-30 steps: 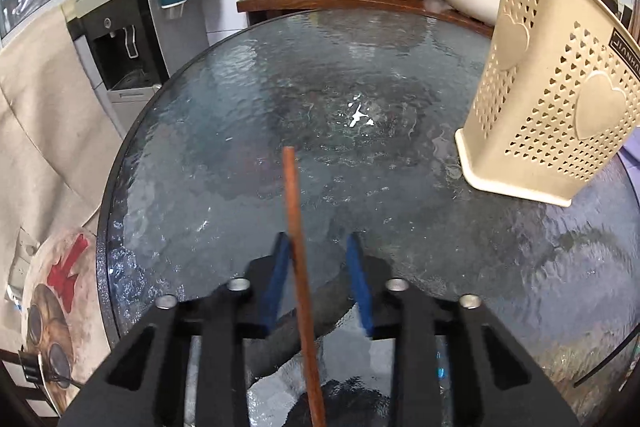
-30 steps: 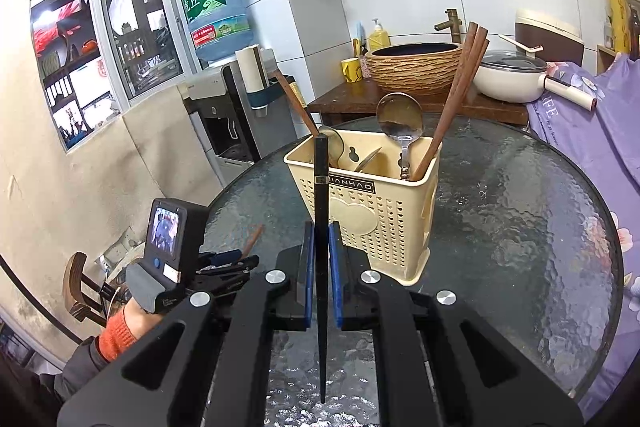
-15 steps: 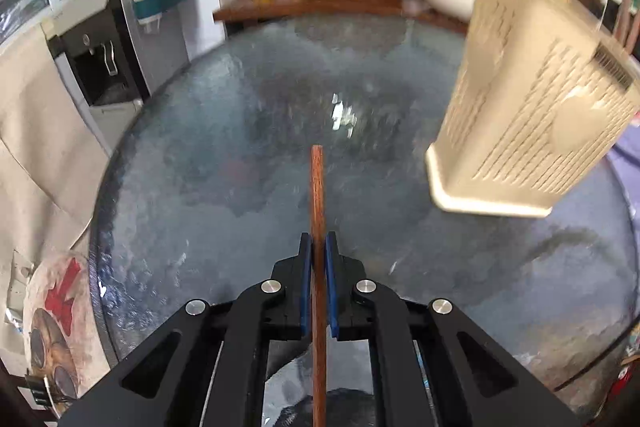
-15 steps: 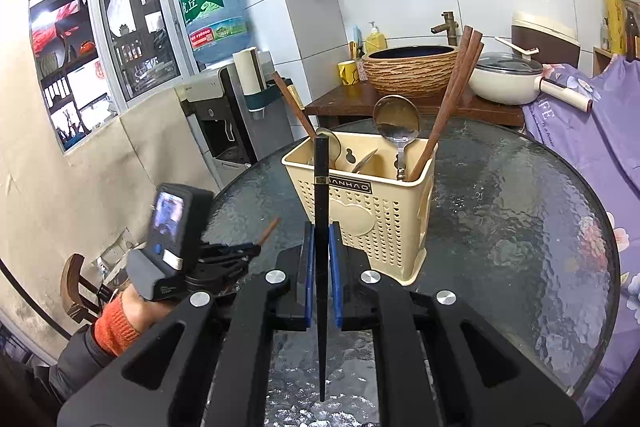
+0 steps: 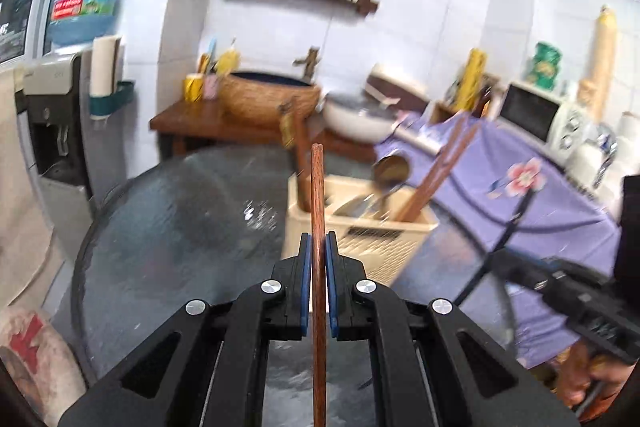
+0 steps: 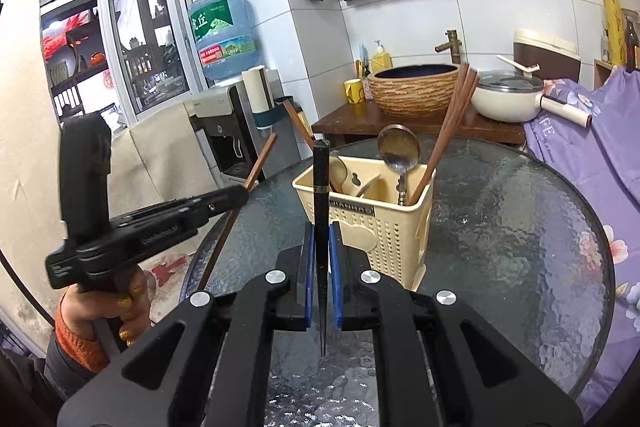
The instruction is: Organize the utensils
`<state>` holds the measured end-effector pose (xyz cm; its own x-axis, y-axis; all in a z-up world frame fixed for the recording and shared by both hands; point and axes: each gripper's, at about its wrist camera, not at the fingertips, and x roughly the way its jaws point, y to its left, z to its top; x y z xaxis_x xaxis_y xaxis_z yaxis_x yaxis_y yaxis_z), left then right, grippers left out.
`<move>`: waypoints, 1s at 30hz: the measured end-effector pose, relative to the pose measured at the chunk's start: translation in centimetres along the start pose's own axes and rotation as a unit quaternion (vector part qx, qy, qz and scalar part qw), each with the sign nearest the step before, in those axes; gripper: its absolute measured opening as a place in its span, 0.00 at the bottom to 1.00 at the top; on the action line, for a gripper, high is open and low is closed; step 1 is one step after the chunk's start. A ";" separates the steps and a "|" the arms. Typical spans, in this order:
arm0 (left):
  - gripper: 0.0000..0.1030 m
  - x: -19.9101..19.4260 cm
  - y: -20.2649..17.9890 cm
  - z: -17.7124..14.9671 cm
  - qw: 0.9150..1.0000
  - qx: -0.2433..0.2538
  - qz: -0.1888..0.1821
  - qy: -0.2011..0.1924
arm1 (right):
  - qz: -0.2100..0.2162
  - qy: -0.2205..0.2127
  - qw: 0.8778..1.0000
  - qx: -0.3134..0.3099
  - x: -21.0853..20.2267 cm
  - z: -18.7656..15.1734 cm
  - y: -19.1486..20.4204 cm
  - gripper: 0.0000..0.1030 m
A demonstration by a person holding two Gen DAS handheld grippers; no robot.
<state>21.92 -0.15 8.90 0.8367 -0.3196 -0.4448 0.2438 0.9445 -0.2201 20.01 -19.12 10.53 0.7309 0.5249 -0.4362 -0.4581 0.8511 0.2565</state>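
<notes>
The brown chopstick (image 5: pixel 318 211) is a slim, round reddish-brown wooden stick with a flat-cut tip. My left gripper (image 5: pixel 319 259) has its blue pads clamped tight on it, lifted clear of the glass table (image 5: pixel 168 227), tip toward the cream utensil basket (image 5: pixel 360 227). In my right gripper (image 6: pixel 321 259), jaws pressed shut on it, I hold a black chopstick (image 6: pixel 321 195), dark and glossy with a thin gold band, tapering to a point below the pads. The basket, perforated with a heart motif, already holds a steel spoon (image 6: pixel 398 151) and wooden chopsticks (image 6: pixel 452 119) leaning upright.
</notes>
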 end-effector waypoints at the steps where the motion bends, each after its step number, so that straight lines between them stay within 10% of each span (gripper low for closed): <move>1: 0.07 -0.3 -0.5 0.3 1.000 0.000 -0.007 -0.007 | 0.001 -0.002 1.000 -0.001 -0.3 0.2 0.0 0.08; 18: 0.07 0.8 -2.6 11.4 0.986 -0.024 -0.090 -0.140 | 0.000 -0.076 0.996 -0.035 -3.9 12.3 0.8 0.08; 30: 0.07 7.8 0.7 13.9 0.982 -0.072 -0.065 -0.165 | -0.042 -0.086 0.995 -0.037 0.3 16.6 -2.0 0.08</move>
<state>35.45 -0.92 17.37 0.9222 -0.3721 -0.1055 0.3066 0.8697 -0.3869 29.56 -20.47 24.22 0.8415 0.4509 -0.2975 -0.4222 0.8925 0.1585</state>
